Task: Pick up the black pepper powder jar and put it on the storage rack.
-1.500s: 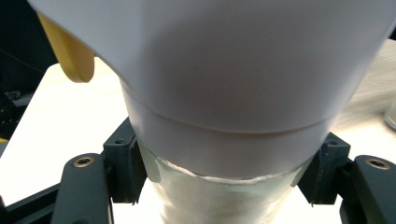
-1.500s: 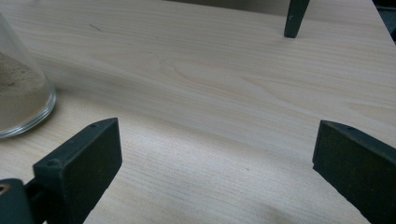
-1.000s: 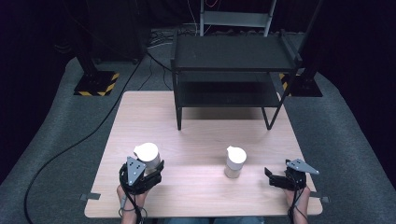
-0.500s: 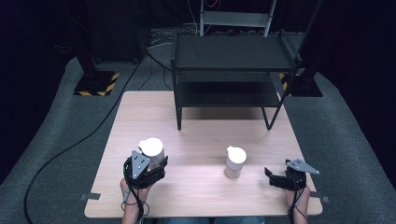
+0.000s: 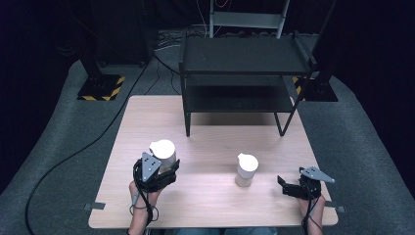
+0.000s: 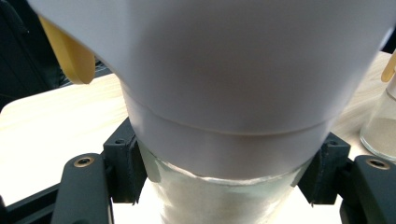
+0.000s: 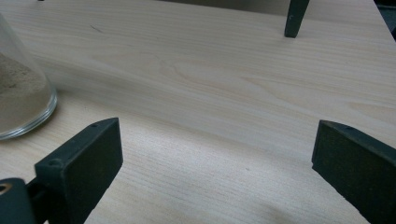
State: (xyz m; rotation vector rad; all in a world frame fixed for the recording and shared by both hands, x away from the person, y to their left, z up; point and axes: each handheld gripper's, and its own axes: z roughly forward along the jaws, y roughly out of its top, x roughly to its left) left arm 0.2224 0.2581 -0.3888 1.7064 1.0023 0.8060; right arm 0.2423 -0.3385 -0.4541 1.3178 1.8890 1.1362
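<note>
Bright overhead light on the table [image 5: 210,122], dark surroundings; the white lid [image 6: 210,60] looms blurred.

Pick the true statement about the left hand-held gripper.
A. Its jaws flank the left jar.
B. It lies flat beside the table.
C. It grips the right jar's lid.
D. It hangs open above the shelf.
A: the left hand-held gripper has a jaw on each side of the left jar, below its white lid.

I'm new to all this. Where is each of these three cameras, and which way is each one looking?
High view: above the person's side, looking forward and down on the table; forearms and both hand-held grippers show.
Left gripper view: rides the left hand-held gripper, its jaws on either side of a white-lidded jar.
Right gripper view: rides the right hand-held gripper, jaws apart over bare wood.
Shared: the second jar shows in all three.
</note>
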